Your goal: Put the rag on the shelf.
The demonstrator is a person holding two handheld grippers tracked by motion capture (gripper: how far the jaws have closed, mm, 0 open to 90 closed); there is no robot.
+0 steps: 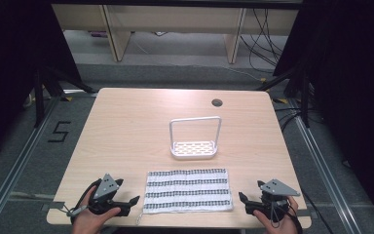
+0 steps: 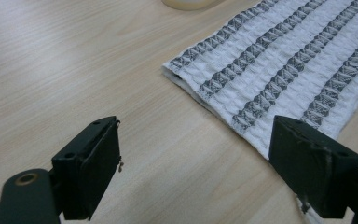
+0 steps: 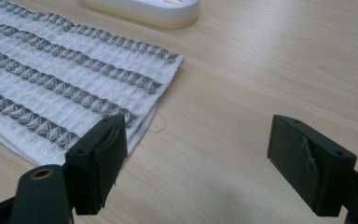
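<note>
Your left gripper [image 1: 126,204] and right gripper [image 1: 247,204]: jaws wide apart, both empty, flanking towel's short edges. Striped towel [image 1: 188,190] flat at near table [image 1: 126,122] edge, white rack [image 1: 195,138] just behind. Looks staged for two-handed edge pickup, probably onto rack.

My left gripper [image 1: 126,204] sits low in my left hand [image 1: 90,220], jaws spread wide; my right gripper [image 1: 246,202], in my right hand [image 1: 277,219], gapes about as wide, seemingly level.
</note>
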